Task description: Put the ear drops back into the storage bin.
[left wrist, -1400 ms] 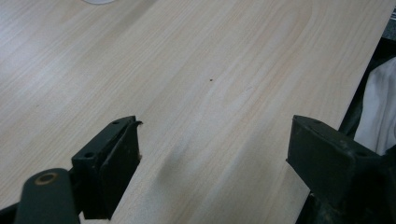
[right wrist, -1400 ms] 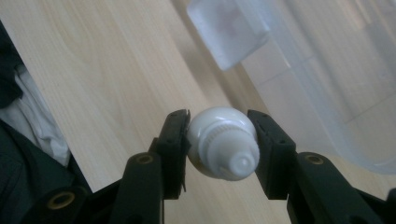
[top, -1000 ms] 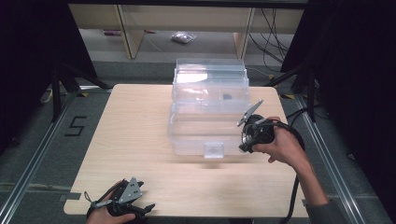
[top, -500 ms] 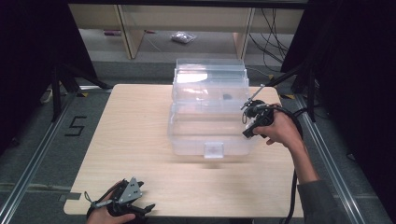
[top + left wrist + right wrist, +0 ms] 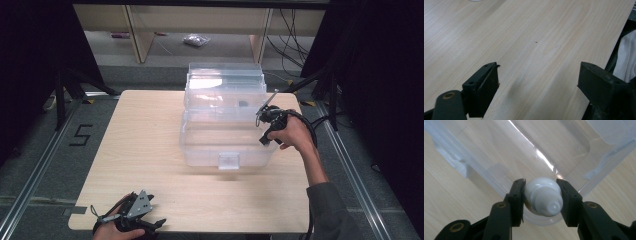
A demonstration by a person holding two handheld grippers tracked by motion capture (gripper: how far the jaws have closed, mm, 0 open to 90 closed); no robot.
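now, left hand-held gripper: jaws wide apart, nothing between them, resting at the bench's 7 o'clock corner; best left parked.
clear box: open, lid up, centre of bench toward 1 o'clock; seems empty.
right hand-held gripper: clamped on the white tube, over the box's 3 o'clock rim.
step advice: carry the tube well inside the rim and lower it before letting the jaws part.
tube look: white, ribbed round cap facing the camera, smooth plastic, likely slippery.
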